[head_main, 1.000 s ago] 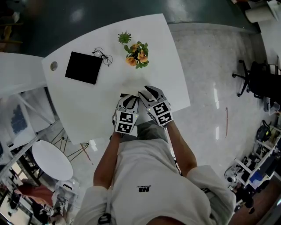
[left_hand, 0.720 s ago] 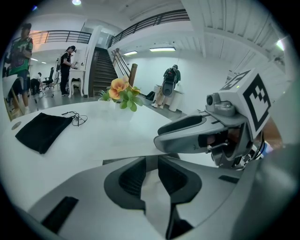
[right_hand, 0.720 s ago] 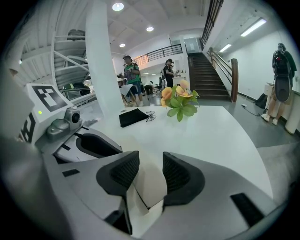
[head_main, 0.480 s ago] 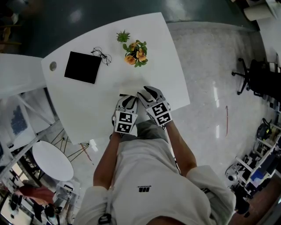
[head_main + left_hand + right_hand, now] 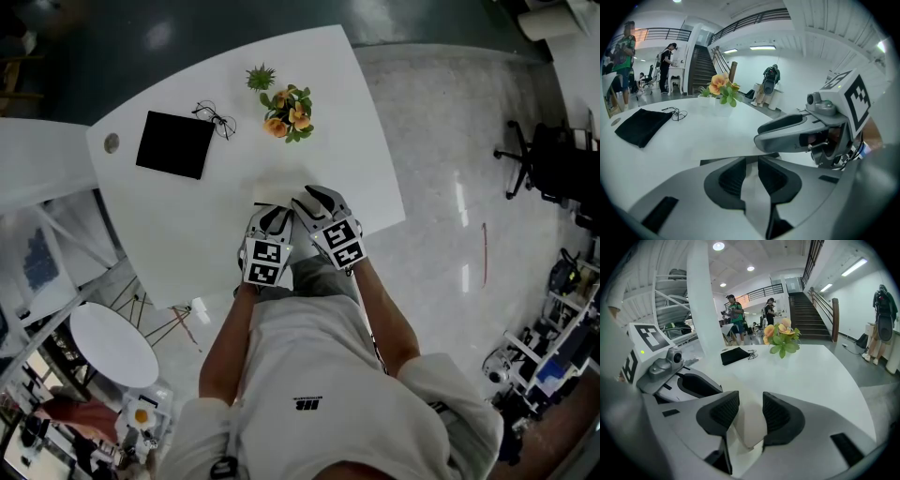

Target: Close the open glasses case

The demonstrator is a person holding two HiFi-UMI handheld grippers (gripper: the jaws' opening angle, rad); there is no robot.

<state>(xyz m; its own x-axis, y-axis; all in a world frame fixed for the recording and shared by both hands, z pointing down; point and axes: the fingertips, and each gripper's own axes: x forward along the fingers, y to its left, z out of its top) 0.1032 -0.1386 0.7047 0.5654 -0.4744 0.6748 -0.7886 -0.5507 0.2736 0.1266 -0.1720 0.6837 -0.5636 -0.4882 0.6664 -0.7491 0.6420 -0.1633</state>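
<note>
A flat black case or pouch lies at the table's far left, with a pair of thin-rimmed glasses just beside it. In the left gripper view the black case looks soft and flat. Both grippers rest side by side at the table's near edge, far from the case. My left gripper is shut and holds nothing. Touching-close on its right, my right gripper is also shut and empty. A pale flat sheet-like thing with a dark near edge lies right under their tips.
A pot of orange flowers and a small green plant stand at the far side of the white table. The table's right edge drops to a glossy floor. People stand in the distance.
</note>
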